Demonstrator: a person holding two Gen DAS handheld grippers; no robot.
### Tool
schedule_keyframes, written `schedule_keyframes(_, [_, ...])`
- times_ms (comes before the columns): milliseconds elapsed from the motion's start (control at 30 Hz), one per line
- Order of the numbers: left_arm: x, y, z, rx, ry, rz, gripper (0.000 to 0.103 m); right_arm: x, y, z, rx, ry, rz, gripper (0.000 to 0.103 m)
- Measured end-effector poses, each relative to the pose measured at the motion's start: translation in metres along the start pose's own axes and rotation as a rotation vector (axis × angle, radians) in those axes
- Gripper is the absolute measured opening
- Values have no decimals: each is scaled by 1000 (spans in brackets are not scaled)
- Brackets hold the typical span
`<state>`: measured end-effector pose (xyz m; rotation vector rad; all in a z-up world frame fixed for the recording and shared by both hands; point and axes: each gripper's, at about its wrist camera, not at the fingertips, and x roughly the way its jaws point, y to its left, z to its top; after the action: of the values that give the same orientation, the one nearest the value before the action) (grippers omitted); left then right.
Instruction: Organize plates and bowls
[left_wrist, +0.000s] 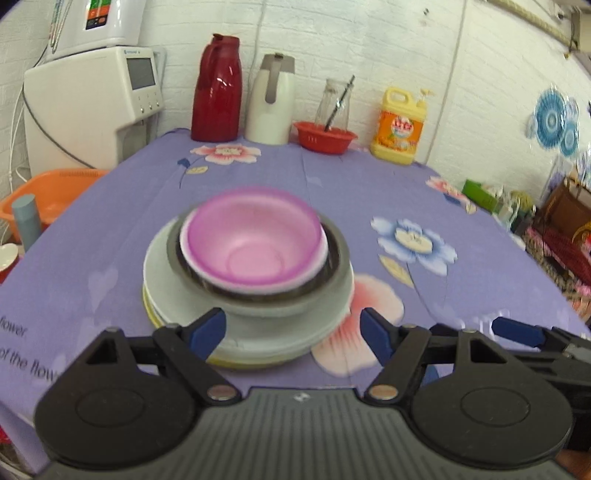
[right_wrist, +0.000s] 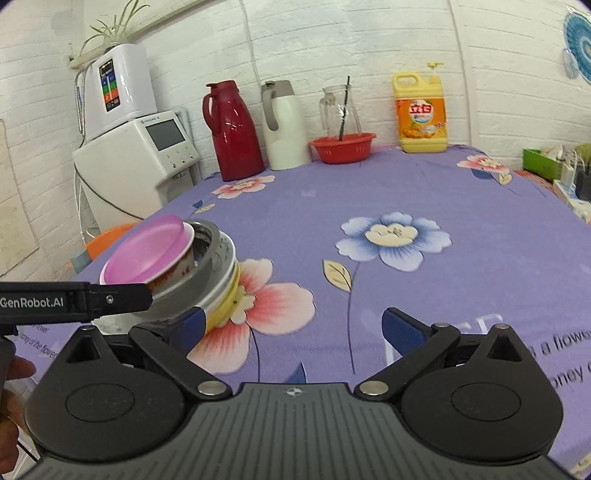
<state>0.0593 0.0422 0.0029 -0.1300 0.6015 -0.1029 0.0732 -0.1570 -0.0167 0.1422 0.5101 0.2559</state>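
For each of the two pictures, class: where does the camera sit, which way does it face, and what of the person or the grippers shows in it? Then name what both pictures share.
Left wrist: sits on the left gripper, facing the stack of plates and bowls and the back wall; the right gripper's finger shows at the right edge.
Right wrist: sits on the right gripper, facing the flowered tablecloth; the left gripper's arm and a hand show at left.
Shared: the stack, red flask, yellow bottle.

"GenRobot.AI" on left hand-held gripper (right_wrist: 122, 297); "立白" on detergent bottle (right_wrist: 421, 114).
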Motion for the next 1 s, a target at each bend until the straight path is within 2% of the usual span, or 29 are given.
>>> schedule_keyframes(67, [-5, -6, -11, 8, 13, -21, 73, -5, -6, -10, 42, 14, -5, 103])
schedule_keyframes(167, [-19, -16, -23, 41, -11, -53, 73, -16, -10, -20, 76, 9, -6, 103])
schedule_keyframes(300, [-33, -26, -35, 72, -37, -67, 73, -28, -3, -26, 67, 0, -41, 103])
schedule_keyframes(433, [-39, -24, -44, 52, -42, -83, 73, -37, 2, -31, 42, -13, -87, 103])
schedule_keyframes(767, [-49, -6, -62, 32, -48, -23, 73, -49, 21, -41, -10, -37, -120, 103])
schedule_keyframes(1000, [-58, -1, -66, 34, -90, 24, 72, -54, 31, -48, -40, -41, -89, 103])
